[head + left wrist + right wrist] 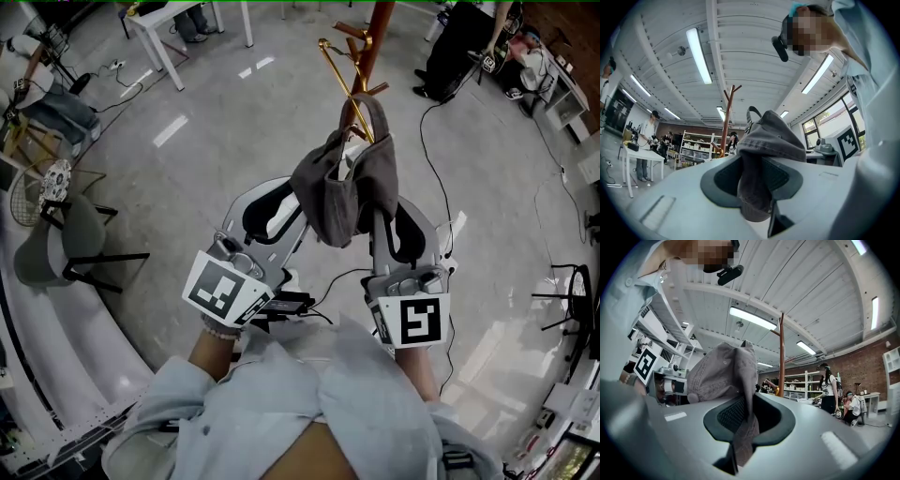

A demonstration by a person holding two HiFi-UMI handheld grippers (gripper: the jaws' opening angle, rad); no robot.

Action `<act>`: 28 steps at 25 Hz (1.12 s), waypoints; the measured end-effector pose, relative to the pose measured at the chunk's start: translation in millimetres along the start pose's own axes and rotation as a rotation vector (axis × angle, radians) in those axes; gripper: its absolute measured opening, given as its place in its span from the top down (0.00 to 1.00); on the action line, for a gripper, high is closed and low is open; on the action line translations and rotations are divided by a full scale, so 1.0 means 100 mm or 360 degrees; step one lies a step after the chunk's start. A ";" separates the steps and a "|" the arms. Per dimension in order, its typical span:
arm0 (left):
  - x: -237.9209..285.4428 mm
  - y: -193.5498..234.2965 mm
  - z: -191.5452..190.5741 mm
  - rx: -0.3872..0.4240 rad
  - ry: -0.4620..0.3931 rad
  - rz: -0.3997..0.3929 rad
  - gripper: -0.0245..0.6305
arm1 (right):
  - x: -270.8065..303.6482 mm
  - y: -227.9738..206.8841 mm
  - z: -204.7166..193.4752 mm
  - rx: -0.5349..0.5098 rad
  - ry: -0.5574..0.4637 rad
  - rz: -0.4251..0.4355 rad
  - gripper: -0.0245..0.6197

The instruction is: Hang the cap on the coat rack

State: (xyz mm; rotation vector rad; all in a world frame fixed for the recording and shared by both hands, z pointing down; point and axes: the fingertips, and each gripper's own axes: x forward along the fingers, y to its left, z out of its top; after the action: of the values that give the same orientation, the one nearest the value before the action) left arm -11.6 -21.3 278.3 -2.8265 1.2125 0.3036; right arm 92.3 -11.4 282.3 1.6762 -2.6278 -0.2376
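A grey cap (343, 190) hangs crumpled between both grippers in the head view, right in front of the brown coat rack pole (377, 33). The cap's top loop lies against a brass-coloured hook arm (342, 82) of the rack. My left gripper (302, 204) is shut on the cap's left edge, and my right gripper (379, 221) is shut on its right edge. In the left gripper view, the cap (765, 146) is pinched in the left gripper (752, 187), with the rack (726, 119) behind. In the right gripper view, the cap (723, 373) folds into the right gripper (744, 422), beside the rack pole (781, 357).
A white table (173, 33) stands far left, and a grey chair (64, 246) at the left. Black cables (433, 159) trail over the glossy floor. People (464, 42) stand at the far right by the shelving. A person (646, 140) works at a table.
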 end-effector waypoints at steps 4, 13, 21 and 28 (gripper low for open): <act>0.13 0.21 -0.01 -0.0008 -0.0001 -0.0025 0.78 | 0.22 -0.03 -0.01 -0.0001 0.0020 -0.0031 0.88; 0.44 0.66 -0.03 -0.0013 0.0000 -0.0088 0.78 | 0.72 -0.13 -0.04 -0.0006 0.0013 -0.0081 0.88; 0.60 0.99 -0.07 -0.0024 0.0002 -0.0125 0.78 | 1.06 -0.14 -0.07 -0.0010 0.0022 -0.0118 0.88; 0.66 1.11 -0.15 -0.0030 0.0025 -0.0142 0.78 | 1.21 -0.16 -0.15 0.0002 0.0052 -0.0134 0.88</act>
State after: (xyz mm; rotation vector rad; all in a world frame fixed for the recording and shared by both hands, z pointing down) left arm -45.3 -146.5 282.9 -2.8939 1.0881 0.2900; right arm 56.4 -129.4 287.2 1.7771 -2.5383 -0.2078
